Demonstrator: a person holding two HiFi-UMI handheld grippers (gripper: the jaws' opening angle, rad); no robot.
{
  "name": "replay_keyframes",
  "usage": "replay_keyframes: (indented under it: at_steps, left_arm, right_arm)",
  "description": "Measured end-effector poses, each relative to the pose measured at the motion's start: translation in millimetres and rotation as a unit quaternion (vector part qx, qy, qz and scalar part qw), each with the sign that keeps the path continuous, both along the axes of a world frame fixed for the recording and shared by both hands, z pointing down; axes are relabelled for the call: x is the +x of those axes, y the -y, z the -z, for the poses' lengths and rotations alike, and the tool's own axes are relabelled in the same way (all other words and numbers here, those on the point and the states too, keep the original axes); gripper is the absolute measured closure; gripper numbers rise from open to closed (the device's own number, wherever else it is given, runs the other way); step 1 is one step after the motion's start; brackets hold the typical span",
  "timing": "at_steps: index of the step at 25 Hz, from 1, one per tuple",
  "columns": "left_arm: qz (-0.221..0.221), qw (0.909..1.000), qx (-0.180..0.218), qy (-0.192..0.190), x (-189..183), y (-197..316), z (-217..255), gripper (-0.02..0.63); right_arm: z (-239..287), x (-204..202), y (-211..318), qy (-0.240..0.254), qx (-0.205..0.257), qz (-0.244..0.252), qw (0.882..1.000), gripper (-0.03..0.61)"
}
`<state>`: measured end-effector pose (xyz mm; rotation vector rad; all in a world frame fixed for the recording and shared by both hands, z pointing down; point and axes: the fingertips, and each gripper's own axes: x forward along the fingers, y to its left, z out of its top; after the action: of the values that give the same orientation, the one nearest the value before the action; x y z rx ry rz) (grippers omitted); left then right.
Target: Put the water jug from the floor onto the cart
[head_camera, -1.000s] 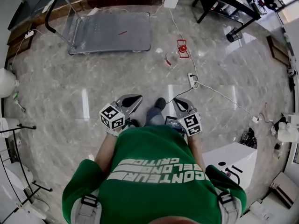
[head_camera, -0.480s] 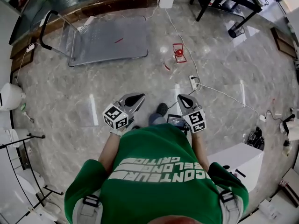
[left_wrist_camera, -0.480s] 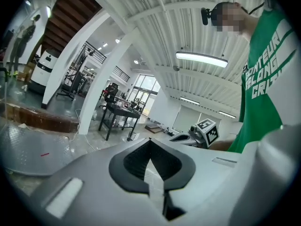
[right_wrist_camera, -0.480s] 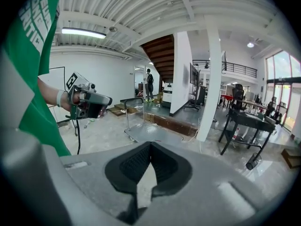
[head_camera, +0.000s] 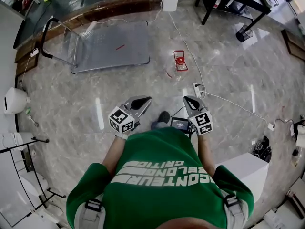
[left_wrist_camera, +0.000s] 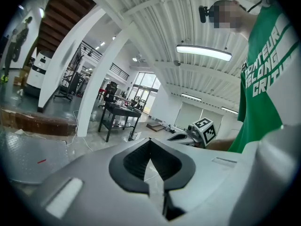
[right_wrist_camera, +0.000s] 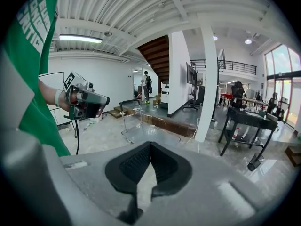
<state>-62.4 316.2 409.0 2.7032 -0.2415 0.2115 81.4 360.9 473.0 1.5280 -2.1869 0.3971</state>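
Both tongs are closed tight and hold nothing. The left tongs (head_camera: pixel 144 100) and the right tongs (head_camera: pixel 188 100) are carried side by side in front of the person's green shirt, their tips pointing out over the marble floor (head_camera: pixel 228 66). The one water jug (head_camera: pixel 179 60), seemingly a clear body under a red cap and red handle, stands on that floor well ahead of the tongs, roughly in line with the gap between them and touched by neither. The single flat cart (head_camera: pixel 112 44) lies beyond and to the left of the jug, apart from it. In all: two tongs, one jug, one cart.
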Motion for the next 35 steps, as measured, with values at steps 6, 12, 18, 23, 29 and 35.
replay_keyframes:
  at_steps: [6, 12, 18, 23, 29, 35]
  left_arm:
    - [0.011, 0.9998, 0.004, 0.014, 30, 0, 0, 0.603]
    - [0.015, 0.9995, 0.008, 0.026, 42, -8, -5, 0.603]
    - [-0.016, 0.9988, 0.022, 0.040, 59, -15, 0, 0.603]
    - [-0.046, 0.9979, 0.022, 0.040, 74, -24, -3, 0.603]
    - [-0.082, 0.9961, 0.013, 0.032, 98, -24, -10, 0.603]
    - [-0.088, 0.9953, 0.037, 0.015, 113, -3, 5, 0.603]
  right_arm:
    - [-11, 37, 3, 0.010, -0.009, 0.010, 1.000, 0.586]
    - [-18, 54, 7, 0.007, -0.004, 0.016, 1.000, 0.586]
    - [-7, 59, 3, 0.020, 0.014, -0.004, 1.000, 0.586]
    - [-18, 65, -14, 0.024, 0.005, -0.031, 0.999, 0.586]
    - [-16, 78, -36, 0.010, -0.013, -0.061, 0.998, 0.586]
    - [-20, 98, -45, 0.002, -0.029, -0.092, 0.995, 0.586]
